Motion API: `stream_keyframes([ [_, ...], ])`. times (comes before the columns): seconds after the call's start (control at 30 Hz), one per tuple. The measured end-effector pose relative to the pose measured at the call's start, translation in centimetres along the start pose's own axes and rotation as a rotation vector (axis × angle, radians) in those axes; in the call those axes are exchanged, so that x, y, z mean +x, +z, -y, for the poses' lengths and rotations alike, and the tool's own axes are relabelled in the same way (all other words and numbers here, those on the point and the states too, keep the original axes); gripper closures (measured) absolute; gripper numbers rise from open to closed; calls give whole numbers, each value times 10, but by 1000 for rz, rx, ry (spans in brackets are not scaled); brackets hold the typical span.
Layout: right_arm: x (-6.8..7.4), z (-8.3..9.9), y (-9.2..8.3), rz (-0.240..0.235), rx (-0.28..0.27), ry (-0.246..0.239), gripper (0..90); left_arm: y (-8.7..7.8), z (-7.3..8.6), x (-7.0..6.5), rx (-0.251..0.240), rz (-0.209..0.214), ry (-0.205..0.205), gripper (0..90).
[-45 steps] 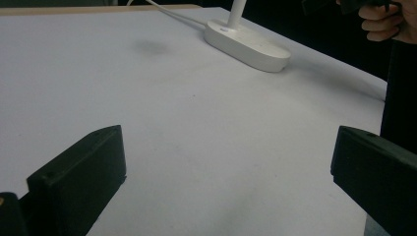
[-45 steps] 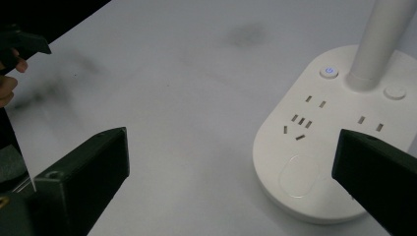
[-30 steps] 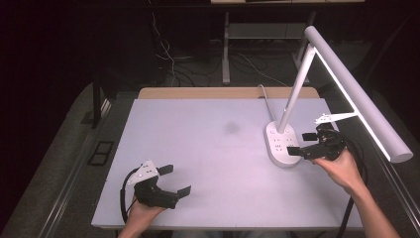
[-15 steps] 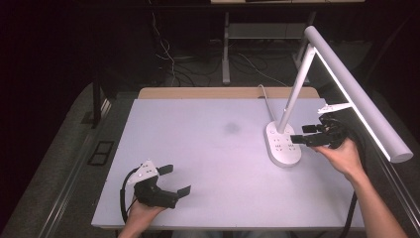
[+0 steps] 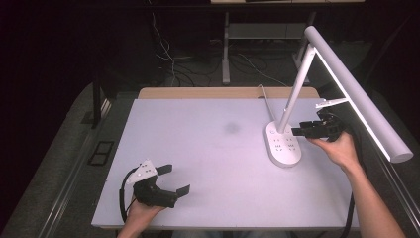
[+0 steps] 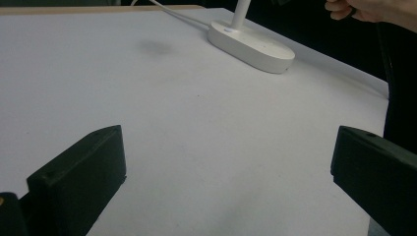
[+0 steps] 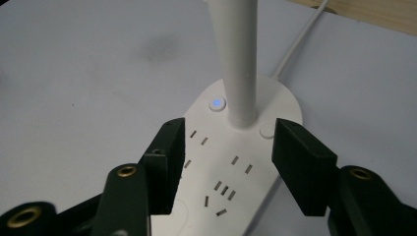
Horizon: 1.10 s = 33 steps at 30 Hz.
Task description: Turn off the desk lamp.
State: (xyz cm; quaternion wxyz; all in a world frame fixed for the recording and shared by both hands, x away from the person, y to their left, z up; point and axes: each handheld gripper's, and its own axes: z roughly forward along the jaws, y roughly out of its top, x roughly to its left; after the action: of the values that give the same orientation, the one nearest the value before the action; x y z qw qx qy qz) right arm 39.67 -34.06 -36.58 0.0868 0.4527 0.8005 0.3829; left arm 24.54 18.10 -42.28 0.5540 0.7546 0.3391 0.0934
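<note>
At the near left, one left gripper is being rested on the white table, jaws spread wide with nothing between them, evidently being kept idle. Farther right, one right gripper is being held over the base of the single desk lamp; its jaws have just been closing, are half spread, and are pinching nothing. The stem is being lined up between them, probably for a grasp. One blue-lit button is being shown beside the stem.
</note>
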Motion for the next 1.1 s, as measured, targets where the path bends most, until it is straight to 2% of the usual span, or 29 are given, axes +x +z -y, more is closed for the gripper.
stream_keyframes([
  [0.1, -2, -1, 3, 2, -1, 3, 523, 0, 0, 0, 2, 1, 2, 0],
  [0.13, -3, -1, 6, -1, 3, 11, 576, 0, 0, 0, 3, 1, 1, 0],
  [0.2, -4, -1, 8, -1, 6, 12, 598, 1, 0, 0, 4, 1, 4, 0],
  [0.27, -7, -1, 15, 4, 14, 13, 668, 1, 0, 0, 4, 1, 4, 0],
  [0.53, -12, -1, 27, 3, 33, 37, 828, 0, 0, 0, 4, 0, 1, 0],
  [0.67, -15, -1, 30, 8, 37, 59, 848, 0, 0, 0, 4, 1, 4, 0],
  [0.77, -20, 1, 38, 18, 32, 76, 899, 0, 0, 0, 5, 0, 4, 0],
  [0.87, -22, 1, 41, 24, 34, 95, 900, 0, 0, 0, 5, 0, 5, 0],
  [0.97, -29, 2, 45, 49, 11, 109, 900, 0, 0, 1, 4, -1, 1, 0],
  [1.1, -33, 2, 48, 41, -15, 137, 900, 0, 0, 1, 4, -2, 0, 0],
])
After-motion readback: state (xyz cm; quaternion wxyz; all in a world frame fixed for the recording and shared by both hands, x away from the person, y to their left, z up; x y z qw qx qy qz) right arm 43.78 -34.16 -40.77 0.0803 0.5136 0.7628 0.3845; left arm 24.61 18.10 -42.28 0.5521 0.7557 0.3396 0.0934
